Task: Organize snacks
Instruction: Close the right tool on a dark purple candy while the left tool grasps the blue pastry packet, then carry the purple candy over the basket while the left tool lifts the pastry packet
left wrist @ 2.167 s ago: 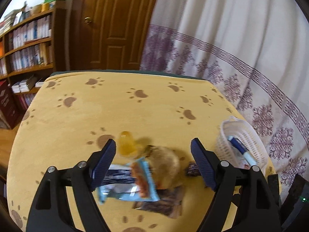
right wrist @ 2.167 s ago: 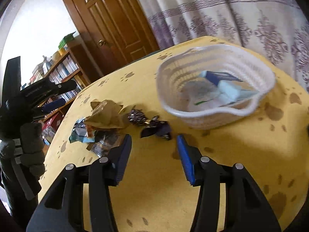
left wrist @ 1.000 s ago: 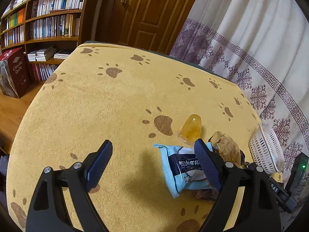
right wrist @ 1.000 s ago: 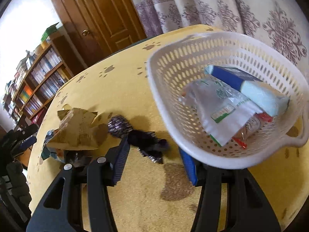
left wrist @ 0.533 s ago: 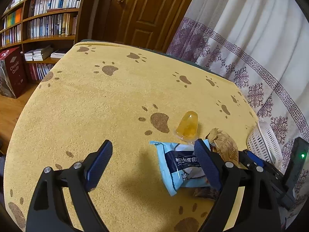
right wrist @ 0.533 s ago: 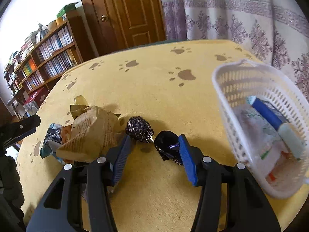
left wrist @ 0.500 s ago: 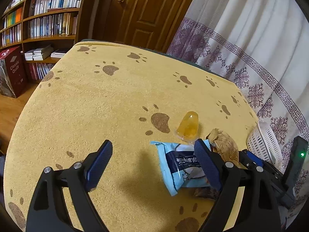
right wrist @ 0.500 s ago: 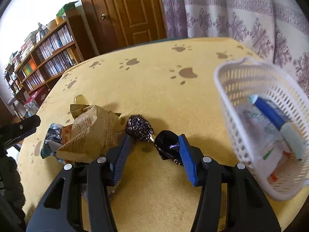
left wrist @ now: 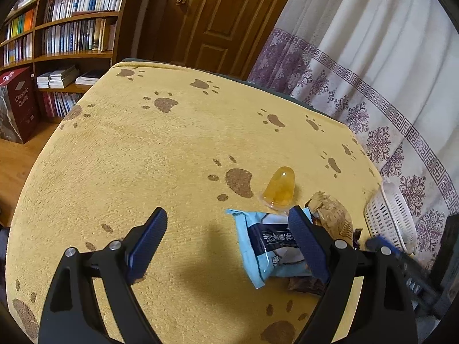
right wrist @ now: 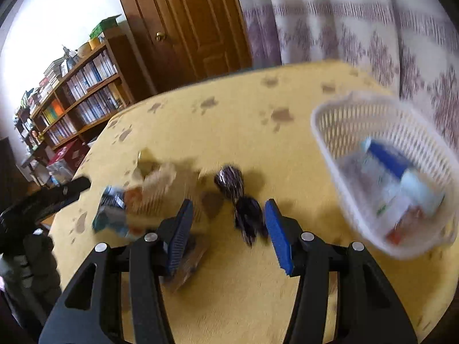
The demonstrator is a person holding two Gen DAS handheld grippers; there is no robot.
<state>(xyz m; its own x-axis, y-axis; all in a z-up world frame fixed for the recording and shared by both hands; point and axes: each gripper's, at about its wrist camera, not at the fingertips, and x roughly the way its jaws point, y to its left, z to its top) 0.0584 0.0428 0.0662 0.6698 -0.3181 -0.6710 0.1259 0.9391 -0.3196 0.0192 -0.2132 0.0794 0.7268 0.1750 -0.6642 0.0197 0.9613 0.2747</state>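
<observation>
The white basket [right wrist: 338, 132] at the surface's right edge already holds a few packets. Left outside are the blue packet [left wrist: 266, 246], brown wrapper [left wrist: 332, 218], dark candies [right wrist: 246, 215] and jelly cup [left wrist: 279, 187]. Both grippers, left [left wrist: 226, 246] and right [right wrist: 229, 229], hover with jaws released and empty

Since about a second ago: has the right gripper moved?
Yes. The right gripper has pulled away from the white basket, which was between its fingers, toward the dark wrapped candy.

Yellow paw-print tablecloth [left wrist: 160, 154], wooden door [left wrist: 212, 14], bookshelf of books [left wrist: 66, 34], patterned white curtain [left wrist: 381, 66]
</observation>
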